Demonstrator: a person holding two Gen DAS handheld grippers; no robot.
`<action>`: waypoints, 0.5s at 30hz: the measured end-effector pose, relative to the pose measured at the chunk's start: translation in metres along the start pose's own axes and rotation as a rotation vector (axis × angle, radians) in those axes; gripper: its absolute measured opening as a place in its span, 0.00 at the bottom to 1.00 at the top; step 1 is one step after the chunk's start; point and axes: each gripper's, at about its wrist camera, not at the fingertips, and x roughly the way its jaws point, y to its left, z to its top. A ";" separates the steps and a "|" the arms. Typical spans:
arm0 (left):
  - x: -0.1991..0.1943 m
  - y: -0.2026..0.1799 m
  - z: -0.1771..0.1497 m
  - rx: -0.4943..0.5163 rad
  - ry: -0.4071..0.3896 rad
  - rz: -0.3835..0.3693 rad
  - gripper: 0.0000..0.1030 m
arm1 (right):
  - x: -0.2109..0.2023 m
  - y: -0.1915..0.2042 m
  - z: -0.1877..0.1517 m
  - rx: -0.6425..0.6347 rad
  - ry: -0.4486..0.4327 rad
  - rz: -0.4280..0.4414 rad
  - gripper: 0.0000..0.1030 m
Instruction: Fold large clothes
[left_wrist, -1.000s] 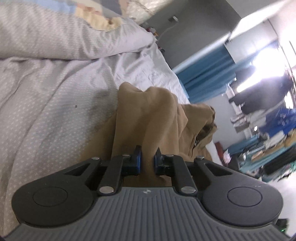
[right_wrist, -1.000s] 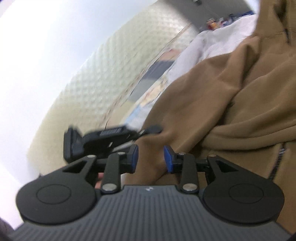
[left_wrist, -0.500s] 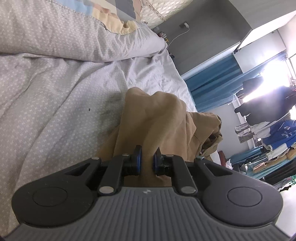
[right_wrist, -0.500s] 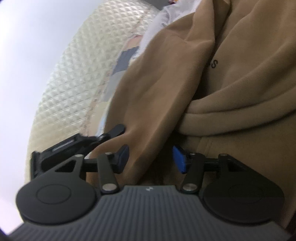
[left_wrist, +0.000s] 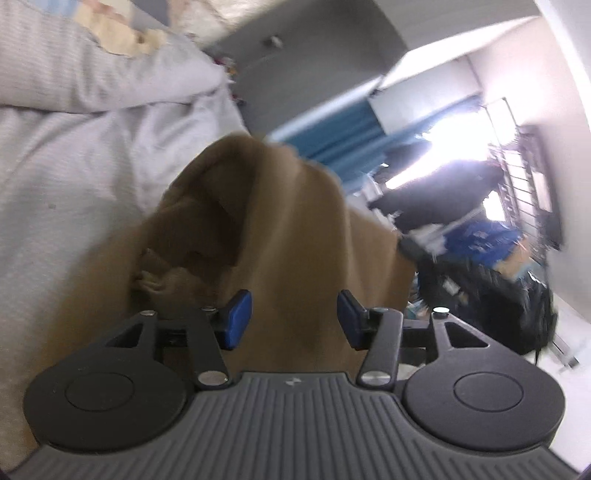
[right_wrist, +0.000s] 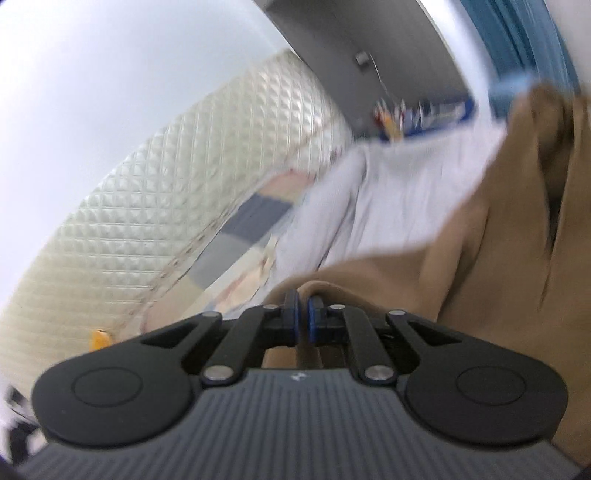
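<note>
The bed (left_wrist: 66, 192) in its pale grey dotted cover fills the left of my left-hand view, a plump pillow (left_wrist: 92, 74) lying across the top of it and the quilted cream headboard (right_wrist: 155, 206) curving behind in my right-hand view. On that cover sits the thing I am folding, a tan hooded sweatshirt (left_wrist: 280, 236), bunched into a tall hump rather than laid flat, part of it raised off the bed. My left gripper (left_wrist: 294, 319) has just been opening; its blue pads now stand apart with the tan cloth lying between them but not pressed. My right gripper (right_wrist: 302, 320) has just been closing and is pinched tight on a rolled edge of the same sweatshirt, a ridge of fabric squeezed up between the pads. I judge this to be a regrip early in the fold: one hand letting go while the other takes a fresh hold to lift and spread the garment. Next I should find a matching edge or corner for the freed left claw, so the two can pull the cloth taut and lay it flat.
</note>
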 end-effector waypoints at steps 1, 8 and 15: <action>0.001 -0.003 -0.002 0.019 0.000 -0.004 0.56 | -0.001 0.004 0.015 -0.041 -0.011 -0.037 0.08; 0.028 -0.006 -0.014 0.045 0.073 0.048 0.56 | 0.008 -0.029 0.077 -0.152 -0.076 -0.269 0.07; 0.055 0.007 -0.018 0.068 0.111 0.142 0.56 | 0.055 -0.121 0.045 -0.028 -0.044 -0.383 0.10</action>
